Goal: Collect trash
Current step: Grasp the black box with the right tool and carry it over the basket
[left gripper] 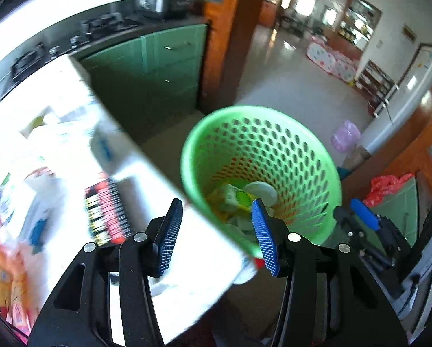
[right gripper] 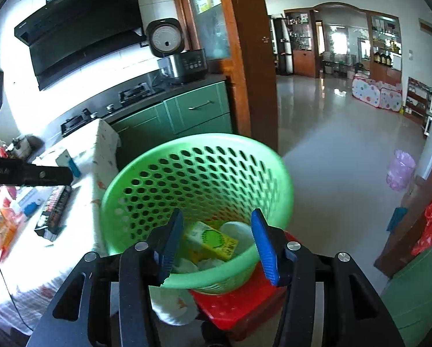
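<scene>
left wrist view: the left gripper (left gripper: 217,232) hung over the table (left gripper: 187,245) edge, its blue fingers (left gripper: 169,237) apart with nothing between them. the view was blurred on the table side. just past the edge stood the green basket (left gripper: 302,150), its perforated wall open toward the camera. inside it lay a yellow-green carton (left gripper: 234,198), a white lid (left gripper: 260,192) beside the carton, and pale scraps lower down, too blurred to tell what. on the table lay a striped pack (left gripper: 106,211) and other packets, washed out by glare. the right gripper (left gripper: 360,217) showed at the right, beside the basket. behind were green cabinets (left gripper: 164,66) and a tiled floor (left gripper: 288,72).

right wrist view: the right gripper (right gripper: 217,240) pointed down into the basket (right gripper: 187,173), fingers (right gripper: 263,243) apart and empty, one on each side of the near rim. the carton (right gripper: 213,240) lay tilted at the bottom, touching the lid (right gripper: 236,230), with crumpled white paper (right gripper: 193,263) below it. the basket sat on a red stool (right gripper: 239,306), just beside the table (right gripper: 80,231). the left gripper's dark arm (right gripper: 28,170) reached in from the left, above the table. a pink bag (right gripper: 401,170) stood well apart on the floor (right gripper: 331,133).
</scene>
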A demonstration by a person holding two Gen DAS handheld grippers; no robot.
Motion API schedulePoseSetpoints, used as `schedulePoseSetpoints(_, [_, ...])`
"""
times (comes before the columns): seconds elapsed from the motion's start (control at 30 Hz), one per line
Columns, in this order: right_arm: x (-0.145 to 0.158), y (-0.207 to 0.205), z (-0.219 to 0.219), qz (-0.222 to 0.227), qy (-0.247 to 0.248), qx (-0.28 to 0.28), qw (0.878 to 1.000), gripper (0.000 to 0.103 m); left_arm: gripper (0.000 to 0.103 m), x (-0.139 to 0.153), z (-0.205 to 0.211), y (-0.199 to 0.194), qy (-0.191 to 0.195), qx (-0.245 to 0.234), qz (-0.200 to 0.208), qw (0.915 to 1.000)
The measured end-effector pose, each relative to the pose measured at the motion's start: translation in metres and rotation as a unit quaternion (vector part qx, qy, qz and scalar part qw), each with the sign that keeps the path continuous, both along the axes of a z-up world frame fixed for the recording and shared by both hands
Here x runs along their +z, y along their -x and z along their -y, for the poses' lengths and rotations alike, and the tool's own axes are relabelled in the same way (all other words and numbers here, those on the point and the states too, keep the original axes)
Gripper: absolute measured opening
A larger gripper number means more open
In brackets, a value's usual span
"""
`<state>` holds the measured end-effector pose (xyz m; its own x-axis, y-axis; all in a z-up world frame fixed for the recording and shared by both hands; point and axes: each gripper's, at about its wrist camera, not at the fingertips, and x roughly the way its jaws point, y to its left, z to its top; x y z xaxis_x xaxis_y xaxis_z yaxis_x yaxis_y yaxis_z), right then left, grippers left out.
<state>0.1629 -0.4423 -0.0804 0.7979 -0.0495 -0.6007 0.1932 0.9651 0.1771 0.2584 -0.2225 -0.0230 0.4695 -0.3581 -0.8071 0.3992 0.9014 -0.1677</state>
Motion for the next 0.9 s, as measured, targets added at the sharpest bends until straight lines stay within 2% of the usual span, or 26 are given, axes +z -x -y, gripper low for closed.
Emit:
schedulePoseSetpoints(0.33, [0.024,-0.008,-0.07,0.006,0.007,0.073,0.997,0.052,0.05,0.019,-0.105,0.034,0.011,0.072,0.034,0.9967])
schedulePoseSetpoints(0.53, [0.031,-0.021,-0.127,0.003,0.009,0.134,0.991,0.055,0.058,0.029,-0.155,0.059,-0.003,0.108,0.063,0.9921])
schedulePoseSetpoints(0.9, [0.021,-0.066,-0.2,-0.032,0.001,0.203,0.979,0.062,0.068,0.03,-0.232,0.088,-0.028,0.154,0.076,0.9847])
